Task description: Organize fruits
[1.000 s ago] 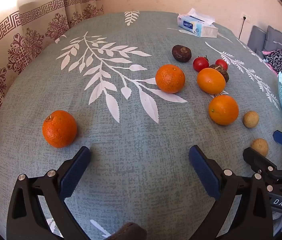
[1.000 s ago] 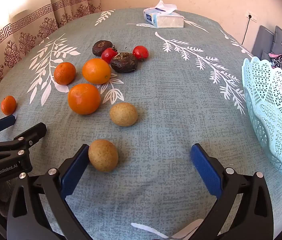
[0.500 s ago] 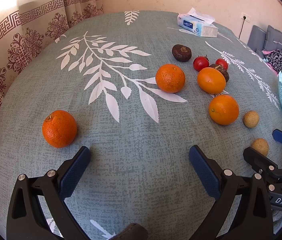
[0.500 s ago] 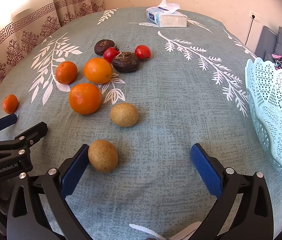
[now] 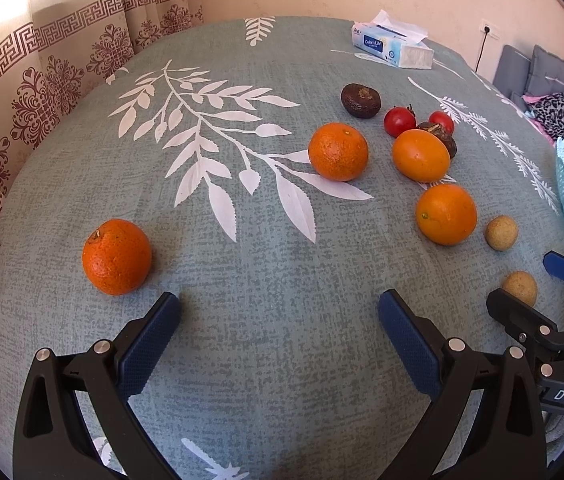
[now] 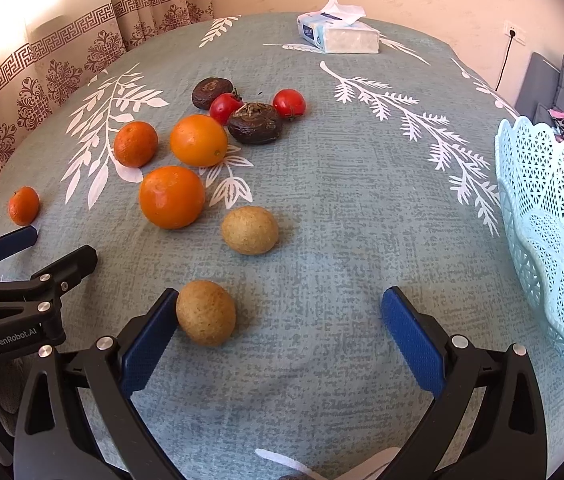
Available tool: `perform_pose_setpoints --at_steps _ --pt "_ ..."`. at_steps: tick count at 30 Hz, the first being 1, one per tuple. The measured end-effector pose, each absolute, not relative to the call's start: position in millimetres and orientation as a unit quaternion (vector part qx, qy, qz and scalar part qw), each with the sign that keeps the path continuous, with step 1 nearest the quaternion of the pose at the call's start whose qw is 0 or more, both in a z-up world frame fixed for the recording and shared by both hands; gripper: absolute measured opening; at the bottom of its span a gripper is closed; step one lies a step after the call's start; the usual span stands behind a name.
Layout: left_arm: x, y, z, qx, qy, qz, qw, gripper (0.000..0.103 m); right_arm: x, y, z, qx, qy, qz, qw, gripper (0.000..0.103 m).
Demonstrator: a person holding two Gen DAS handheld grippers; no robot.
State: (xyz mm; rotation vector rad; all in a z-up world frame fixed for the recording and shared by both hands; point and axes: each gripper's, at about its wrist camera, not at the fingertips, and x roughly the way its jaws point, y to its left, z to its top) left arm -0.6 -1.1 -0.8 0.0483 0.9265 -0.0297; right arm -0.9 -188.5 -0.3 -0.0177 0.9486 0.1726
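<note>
Fruit lies loose on the tablecloth (image 6: 342,208), so the right gripper (image 6: 282,320), fingers wide and empty, brackets the nearest tan fruit (image 6: 205,312) for the basket (image 6: 542,216), while the left gripper (image 5: 279,334) waits equally spread and empty beside the lone orange (image 5: 117,256) near the left edge.

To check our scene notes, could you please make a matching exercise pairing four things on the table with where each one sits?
Things:
1. tissue box
2. lattice basket
3. lone orange
4. nearest tan fruit

Places:
A. right edge of the table
B. just beyond the left tool, off its left fingertip
C. far end of the table
D. beside the left finger of the right tool, inside its open jaws

Pairs: 1-C, 2-A, 3-B, 4-D
</note>
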Motion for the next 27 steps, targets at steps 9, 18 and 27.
perform_pose_setpoints --at_steps 9,18,27 --pt "0.9 -1.4 -0.8 0.024 0.448 -0.014 0.894 0.098 -0.7 -188.8 0.0 -0.008 0.457 0.083 0.886 0.101" --pt "0.9 -0.8 -0.1 0.024 0.448 -0.014 0.894 0.098 -0.6 -189.1 0.4 -0.008 0.457 0.084 0.886 0.101" --pt "0.8 -1.0 -0.1 0.025 0.448 -0.014 0.894 0.098 0.4 -189.5 0.6 -0.006 0.458 0.088 0.885 0.101"
